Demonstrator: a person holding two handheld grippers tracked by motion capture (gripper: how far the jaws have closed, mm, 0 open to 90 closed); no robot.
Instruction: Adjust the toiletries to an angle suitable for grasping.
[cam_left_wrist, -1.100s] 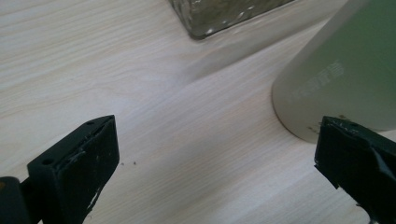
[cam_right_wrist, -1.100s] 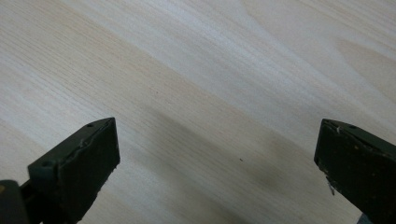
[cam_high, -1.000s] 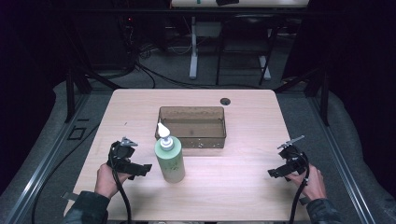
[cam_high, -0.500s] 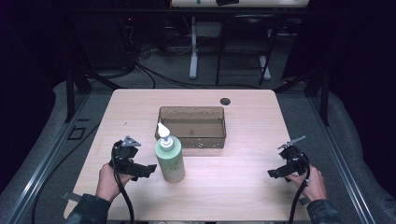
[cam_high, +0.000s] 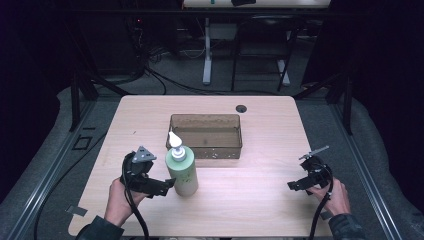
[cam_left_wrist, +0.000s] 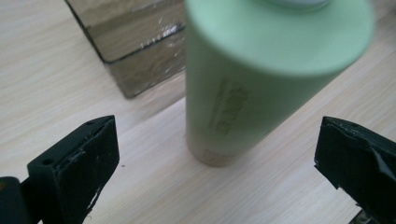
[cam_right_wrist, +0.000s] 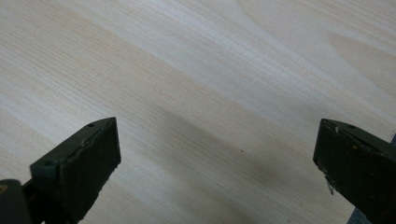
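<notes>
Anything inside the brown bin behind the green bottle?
The brown bin looks empty: its bare floor shows across most of it. The green bottle and its white pump cover the bin's near left corner, so that part is unseen.

1. A wooden bench (cam_high: 260, 200) stands on grey floor (cam_high: 350, 125).
2. A dark round hole (cam_high: 241, 108) sits near the bench's far edge.
3. Behind, cables (cam_high: 165, 80) and frame legs (cam_high: 206, 55) show in the dark.

Dim, dark surroundings; blurred close bottle (cam_left_wrist: 261, 70)
</notes>
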